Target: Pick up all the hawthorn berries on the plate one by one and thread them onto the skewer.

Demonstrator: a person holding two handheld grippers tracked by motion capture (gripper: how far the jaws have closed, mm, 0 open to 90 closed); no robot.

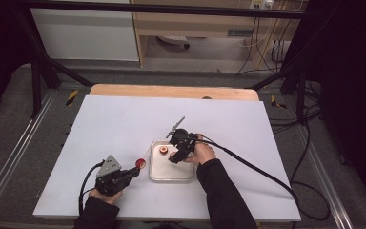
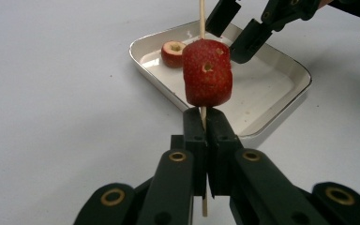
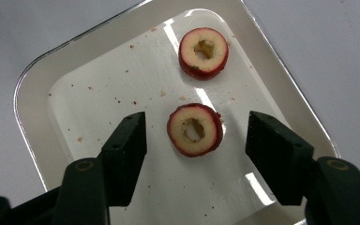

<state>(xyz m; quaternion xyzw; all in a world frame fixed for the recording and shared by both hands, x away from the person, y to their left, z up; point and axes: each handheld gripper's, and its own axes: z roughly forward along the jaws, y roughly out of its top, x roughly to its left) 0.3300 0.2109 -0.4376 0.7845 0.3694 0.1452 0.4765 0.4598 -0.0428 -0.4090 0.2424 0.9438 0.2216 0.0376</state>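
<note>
- Black jaws of the left gripper (image 2: 205, 129) rise from the bottom centre of the left gripper view, pressed together on a thin wooden skewer (image 2: 204, 117) that stands upright between them
- Just above those jaws, a red fruit piece (image 2: 207, 72) with small holes in its skin sits threaded on the skewer, at the frame's centre
- Behind it, in the upper half of that view, lies a white tray (image 2: 281, 101) with one cored fruit ring (image 2: 173, 53) at its upper-left corner
- From the right gripper view, the right gripper (image 3: 195, 154) hangs over the tray (image 3: 33, 117), jaws apart, one at lower left and one at lower right
- Between those jaws, touching neither, a cored fruit ring (image 3: 195, 130) lies flat on the tray floor; a second ring (image 3: 203, 52) lies near the tray's top edge
- Seen from the high view, the left gripper (image 1: 134, 171) sits at lower left beside the tray (image 1: 171, 175), and the right gripper (image 1: 175, 156) is over its upper right part
</note>
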